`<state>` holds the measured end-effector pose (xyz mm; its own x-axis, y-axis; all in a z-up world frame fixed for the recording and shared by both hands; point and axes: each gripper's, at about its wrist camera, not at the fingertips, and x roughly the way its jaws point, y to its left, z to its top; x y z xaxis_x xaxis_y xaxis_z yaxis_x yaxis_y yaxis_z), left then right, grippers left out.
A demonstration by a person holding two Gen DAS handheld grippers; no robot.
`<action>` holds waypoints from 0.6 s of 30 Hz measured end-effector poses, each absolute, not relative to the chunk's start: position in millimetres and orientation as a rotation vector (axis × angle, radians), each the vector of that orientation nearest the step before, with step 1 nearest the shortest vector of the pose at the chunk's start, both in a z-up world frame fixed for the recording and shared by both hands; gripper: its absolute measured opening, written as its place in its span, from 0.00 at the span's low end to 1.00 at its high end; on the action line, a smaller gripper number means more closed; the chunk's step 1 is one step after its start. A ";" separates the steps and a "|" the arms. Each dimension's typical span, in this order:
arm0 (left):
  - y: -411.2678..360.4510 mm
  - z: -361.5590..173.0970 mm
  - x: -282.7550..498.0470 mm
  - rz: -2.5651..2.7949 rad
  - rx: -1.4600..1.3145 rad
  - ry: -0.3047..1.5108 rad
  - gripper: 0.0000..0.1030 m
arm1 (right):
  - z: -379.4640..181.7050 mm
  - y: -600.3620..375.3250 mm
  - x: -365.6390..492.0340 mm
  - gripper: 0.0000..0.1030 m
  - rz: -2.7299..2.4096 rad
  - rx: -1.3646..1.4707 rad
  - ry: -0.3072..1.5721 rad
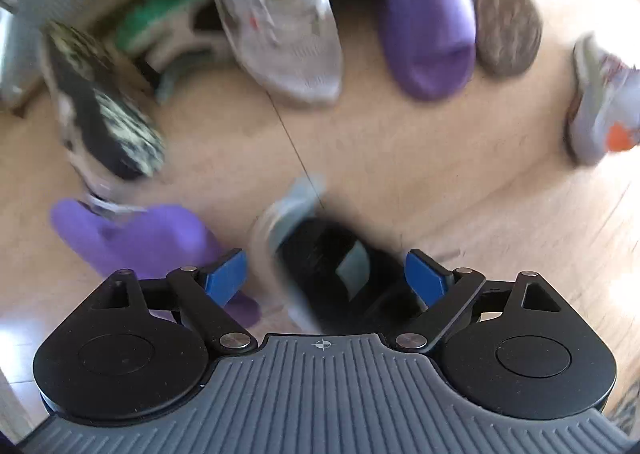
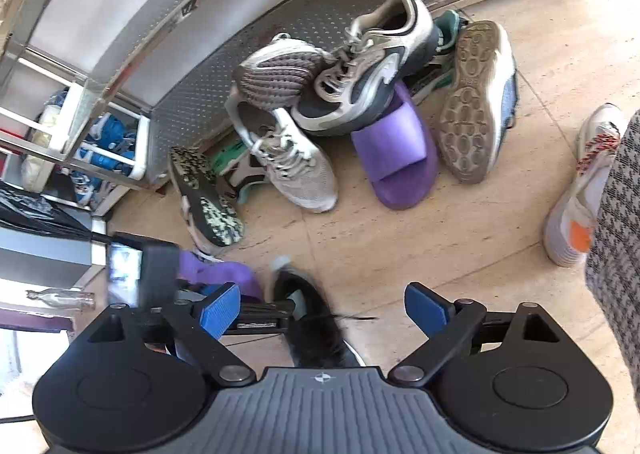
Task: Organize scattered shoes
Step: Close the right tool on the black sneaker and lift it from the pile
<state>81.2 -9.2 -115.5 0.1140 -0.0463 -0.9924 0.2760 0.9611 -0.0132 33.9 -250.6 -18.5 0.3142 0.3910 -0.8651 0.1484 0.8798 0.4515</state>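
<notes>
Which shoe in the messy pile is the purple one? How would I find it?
Find the metal shoe rack and the shoe pile on the floor in front of it. The purple slide sandal sticks out from under a grey-and-white sneaker, beside an upturned sneaker sole. It is smooth, laceless and open-toed; a second purple slide lies apart.

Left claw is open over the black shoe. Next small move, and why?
Probably ease the left claw down and close on the black shoe. Its fingers already stand open on either side of the shoe, nothing is gripped yet, and the right claw is open and empty too. The view is blurred, so go slowly.
</notes>
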 end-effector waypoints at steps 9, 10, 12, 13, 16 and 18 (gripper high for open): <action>22.6 -17.1 -2.1 0.005 0.106 1.491 0.99 | -34.8 -220.2 28.2 0.80 0.230 0.404 1.322; 25.2 -15.7 -17.1 0.031 0.081 1.500 0.99 | -35.7 -217.9 26.2 0.80 0.237 0.382 1.323; 33.1 -21.9 -34.1 0.071 0.018 1.515 0.99 | -35.8 -217.4 23.1 0.79 0.242 0.361 1.327; 36.0 -25.2 -44.3 0.096 -0.026 1.526 0.99 | -35.8 -217.3 21.6 0.79 0.244 0.352 1.329; 36.7 -50.1 -66.8 0.148 -0.179 1.619 0.98 | -35.6 -217.3 17.1 0.79 0.249 0.325 1.334; 34.9 -51.6 -65.5 0.123 -0.166 1.616 0.98 | -36.3 -216.2 14.6 0.73 0.260 0.301 1.337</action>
